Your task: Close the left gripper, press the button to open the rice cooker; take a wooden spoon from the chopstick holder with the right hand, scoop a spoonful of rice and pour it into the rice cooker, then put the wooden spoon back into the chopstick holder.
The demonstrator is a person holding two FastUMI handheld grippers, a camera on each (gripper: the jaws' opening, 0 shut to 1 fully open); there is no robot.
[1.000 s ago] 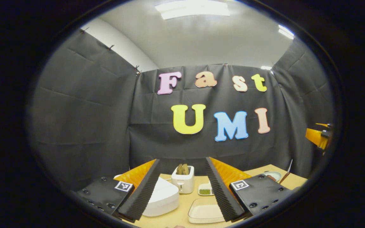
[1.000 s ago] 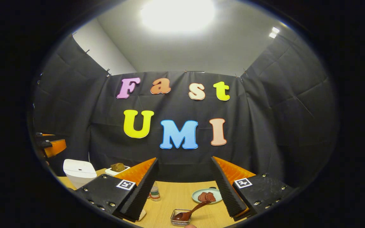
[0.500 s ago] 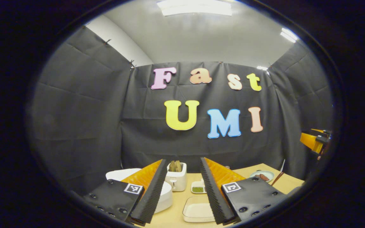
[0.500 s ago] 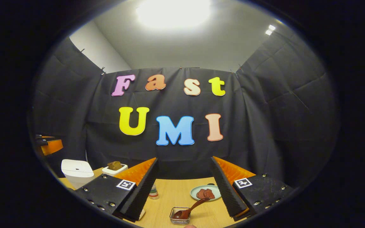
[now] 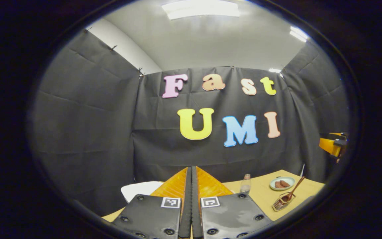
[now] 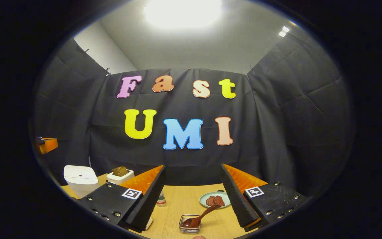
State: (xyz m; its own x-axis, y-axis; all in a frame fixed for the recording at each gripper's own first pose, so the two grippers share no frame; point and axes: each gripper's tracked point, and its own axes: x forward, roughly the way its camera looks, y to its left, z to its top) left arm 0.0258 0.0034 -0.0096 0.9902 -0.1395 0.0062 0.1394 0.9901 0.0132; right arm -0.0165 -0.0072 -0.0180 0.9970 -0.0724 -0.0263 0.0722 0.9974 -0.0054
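Observation:
The white rice cooker (image 6: 80,179) stands at the table's left with its lid down; in the left gripper view the rice cooker (image 5: 138,191) peeks out left of my fingers. My left gripper (image 5: 191,170) is shut on nothing, raised above the table. A wooden spoon (image 6: 201,216) leans in the small wire chopstick holder (image 6: 188,227), low between the fingers of my right gripper (image 6: 192,167), which is open and empty. The same holder (image 5: 280,203) with the spoon (image 5: 294,188) sits at the right in the left gripper view. Each view catches the other gripper at its edge: right gripper (image 5: 332,145), left gripper (image 6: 46,145).
A white toaster (image 6: 119,176) with bread stands behind the cooker. A small bottle (image 6: 160,199) and a green plate (image 6: 222,196) with brown pieces sit on the wooden table (image 6: 177,207). Bottle (image 5: 245,183) and plate (image 5: 281,183) also lie right of my left gripper.
My left gripper has gone from open to shut and has swung right, so the toaster and the trays are now out of its view. The right gripper has barely moved.

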